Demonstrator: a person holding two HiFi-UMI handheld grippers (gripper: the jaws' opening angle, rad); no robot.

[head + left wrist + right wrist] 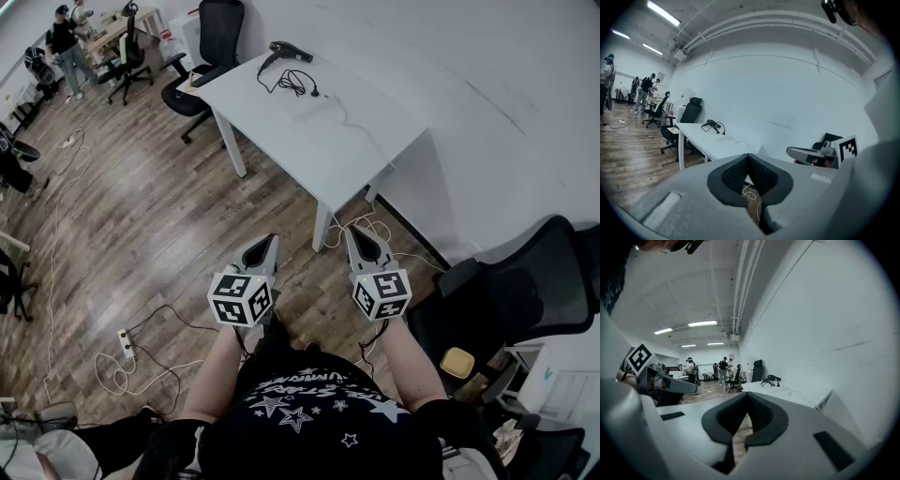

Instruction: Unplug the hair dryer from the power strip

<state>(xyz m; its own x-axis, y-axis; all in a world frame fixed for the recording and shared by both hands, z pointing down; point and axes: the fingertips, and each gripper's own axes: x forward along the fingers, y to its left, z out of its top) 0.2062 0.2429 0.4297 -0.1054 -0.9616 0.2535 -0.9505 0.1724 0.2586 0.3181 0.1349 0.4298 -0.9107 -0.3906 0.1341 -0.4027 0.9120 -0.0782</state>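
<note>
The black hair dryer [286, 51] lies at the far end of the white table [281, 141], its black cord [294, 84] coiled beside it. The cord ends at a pale power strip [307, 109] that hardly stands out from the tabletop. From there a thin white cable [364, 139] runs to the table's near edge. The left gripper [266, 245] and right gripper [359, 233] hover side by side over the floor, short of the table, both shut and empty. The dryer [711, 123] shows far ahead in the left gripper view, and the dryer [771, 378] also in the right gripper view.
Black office chairs stand at the table's far end [204, 47] and at my right [525, 291]. A second white power strip [126, 345] with loose cables lies on the wooden floor at left. White cables [352, 228] pile under the table. People [64, 42] stand far off.
</note>
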